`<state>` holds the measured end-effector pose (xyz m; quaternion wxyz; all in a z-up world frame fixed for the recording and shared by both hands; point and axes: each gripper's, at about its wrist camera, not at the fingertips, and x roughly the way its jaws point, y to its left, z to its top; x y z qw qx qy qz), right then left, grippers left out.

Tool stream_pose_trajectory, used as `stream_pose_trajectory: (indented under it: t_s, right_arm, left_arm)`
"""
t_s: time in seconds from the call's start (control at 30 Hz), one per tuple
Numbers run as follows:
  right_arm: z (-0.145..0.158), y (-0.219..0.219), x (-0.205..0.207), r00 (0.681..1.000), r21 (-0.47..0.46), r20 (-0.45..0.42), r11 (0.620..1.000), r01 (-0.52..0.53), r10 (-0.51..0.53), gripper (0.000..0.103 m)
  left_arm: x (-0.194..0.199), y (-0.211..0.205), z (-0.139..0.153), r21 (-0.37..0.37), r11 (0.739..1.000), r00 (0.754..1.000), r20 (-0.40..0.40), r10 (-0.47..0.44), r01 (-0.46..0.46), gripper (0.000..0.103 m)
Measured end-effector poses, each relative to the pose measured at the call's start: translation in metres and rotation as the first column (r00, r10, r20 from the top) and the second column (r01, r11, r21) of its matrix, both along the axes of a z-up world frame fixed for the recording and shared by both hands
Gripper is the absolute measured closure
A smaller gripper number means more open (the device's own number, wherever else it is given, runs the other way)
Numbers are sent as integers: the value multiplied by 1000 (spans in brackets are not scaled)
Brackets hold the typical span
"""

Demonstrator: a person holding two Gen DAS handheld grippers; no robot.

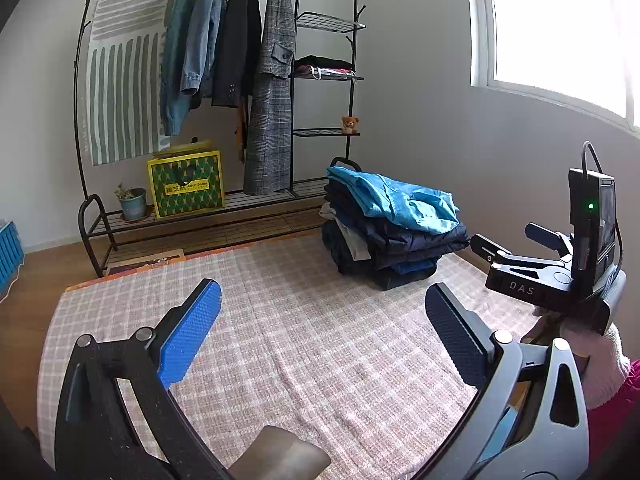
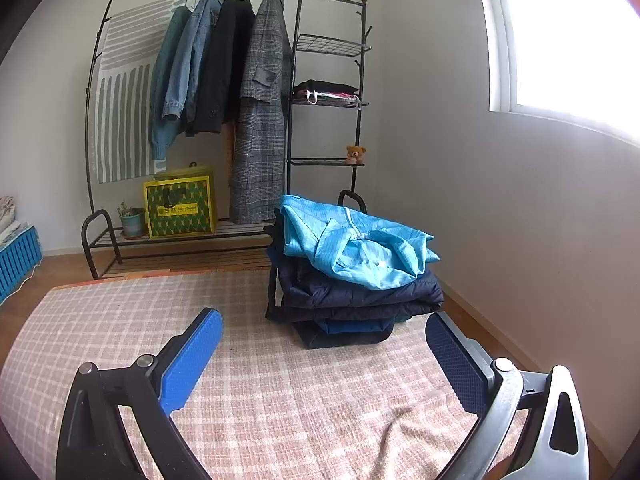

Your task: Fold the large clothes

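Left claw (image 1: 322, 320) stood released, textured blue pads wide, nothing between. Right claw (image 2: 324, 344) likewise released, empty; "DAS" printed on its body. Beneath both: pink-white checked woven cloth (image 1: 304, 344). Ahead, right of both claws: stack of folded clothes (image 2: 352, 276), glossy light-blue jacket (image 2: 352, 248) topmost, quilted navy below.

Blown-out daylight from the window (image 1: 560, 28) at right, sharp focus, fisheye-bent edges.

A pink checked blanket (image 2: 280, 400) covers the surface; a stack of folded clothes (image 2: 352, 272) sits at its far right
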<state>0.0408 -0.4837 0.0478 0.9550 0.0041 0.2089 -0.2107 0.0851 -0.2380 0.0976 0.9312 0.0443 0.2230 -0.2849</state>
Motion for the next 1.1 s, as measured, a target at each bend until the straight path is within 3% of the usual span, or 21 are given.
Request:
stream_pose_trajectory:
  t_s: [0.2,0.5,1.1]
  right_arm:
    - [-3,-4,-3,1000,-20,-3,999,27,-27,0]
    - [-4,-6,-4,1000,26,5,999,30,-30,0]
    - [-8,-2,0,999,13,-9,999,33,-33,0]
  left_arm:
    - [-1,-7,-3,41,999,999,32,29,-30,0]
    - [-9,-17,-13,111,993,998,55,34,-40,0]
    - [-15,-18,-14,113,993,998,60,27,-34,0]
